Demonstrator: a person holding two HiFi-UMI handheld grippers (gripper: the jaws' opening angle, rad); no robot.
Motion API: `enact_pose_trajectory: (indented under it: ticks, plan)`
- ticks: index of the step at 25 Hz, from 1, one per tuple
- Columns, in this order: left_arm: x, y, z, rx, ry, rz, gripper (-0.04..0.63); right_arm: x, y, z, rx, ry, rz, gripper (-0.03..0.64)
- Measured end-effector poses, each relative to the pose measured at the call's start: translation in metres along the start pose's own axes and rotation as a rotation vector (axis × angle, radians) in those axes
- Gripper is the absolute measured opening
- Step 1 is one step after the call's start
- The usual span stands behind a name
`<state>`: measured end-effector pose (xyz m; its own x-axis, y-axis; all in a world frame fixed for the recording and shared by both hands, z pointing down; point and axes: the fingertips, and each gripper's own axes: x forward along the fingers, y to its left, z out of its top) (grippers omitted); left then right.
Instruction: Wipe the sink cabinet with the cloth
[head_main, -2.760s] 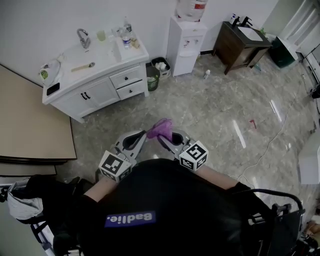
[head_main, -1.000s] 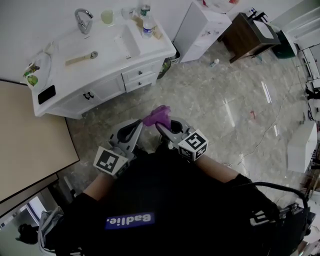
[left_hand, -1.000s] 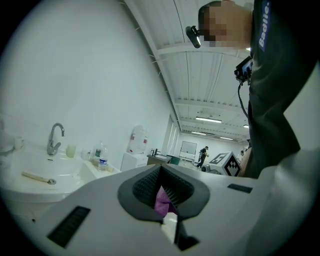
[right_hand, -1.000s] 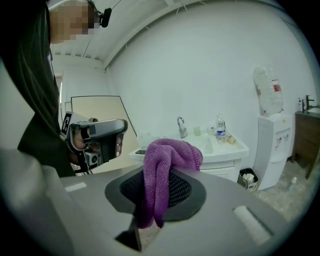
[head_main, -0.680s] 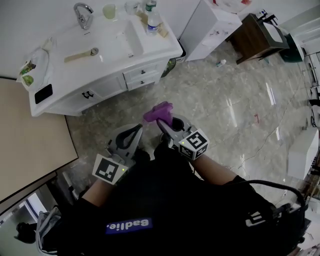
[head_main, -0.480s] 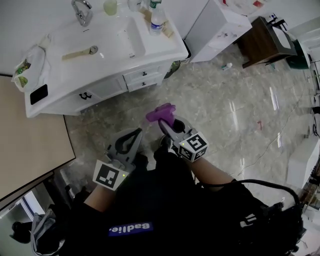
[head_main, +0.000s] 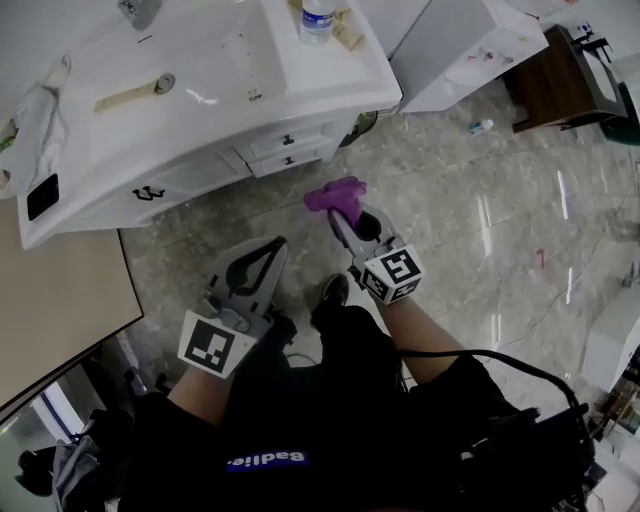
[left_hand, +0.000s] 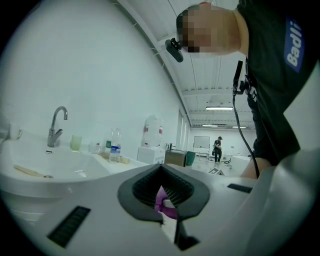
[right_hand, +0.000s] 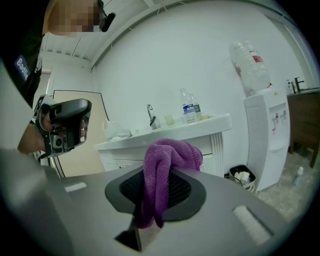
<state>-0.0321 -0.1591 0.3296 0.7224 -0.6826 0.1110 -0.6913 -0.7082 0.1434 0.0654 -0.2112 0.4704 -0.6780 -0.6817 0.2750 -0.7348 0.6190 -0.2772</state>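
Closer than half a second back, the sink cabinet (head_main: 200, 165) filled the top of the head view. Nearest, the left gripper (head_main: 272, 245) hung over the floor (head_main: 450, 200), jaws closed together on nothing. Just beyond, the right gripper (head_main: 343, 215) was clamped on the purple cloth (head_main: 335, 193), bunched above its tips, short of the cabinet's drawers (head_main: 290, 150), not touching. Far back, a water bottle (head_main: 316, 20) stood by the countertop's rear edge.

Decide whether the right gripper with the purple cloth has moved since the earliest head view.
Yes. The right gripper and its purple cloth are now nearer the sink cabinet; the gap between them has shrunk.
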Motion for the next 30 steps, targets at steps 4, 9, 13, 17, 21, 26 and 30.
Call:
enact_pose_trajectory:
  ticks: [4, 9, 13, 17, 21, 26, 30]
  plan:
    - [0.033, 0.014, -0.035, 0.006, -0.01, -0.006, 0.005, 0.027, -0.05, -0.027, -0.023, -0.023, -0.058, 0.061]
    - [0.061, 0.03, -0.088, 0.019, -0.014, -0.017, 0.005, 0.061, -0.115, -0.059, -0.052, -0.004, -0.144, 0.061]
    - [0.077, 0.039, -0.141, 0.043, 0.031, -0.041, 0.005, 0.082, -0.158, -0.078, -0.066, 0.008, -0.195, 0.061]
    - [0.088, 0.055, -0.18, 0.032, 0.024, -0.044, 0.005, 0.106, -0.186, -0.086, -0.098, -0.005, -0.219, 0.061]
    - [0.099, 0.066, -0.212, 0.054, -0.006, -0.049, 0.005, 0.118, -0.209, -0.081, -0.156, -0.026, -0.239, 0.061]
    - [0.101, 0.081, -0.256, 0.072, -0.027, -0.042, 0.005, 0.135, -0.217, -0.076, -0.219, -0.058, -0.236, 0.061]
    - [0.096, 0.088, -0.284, 0.084, -0.05, -0.037, 0.005, 0.143, -0.212, -0.069, -0.269, -0.085, -0.228, 0.061]
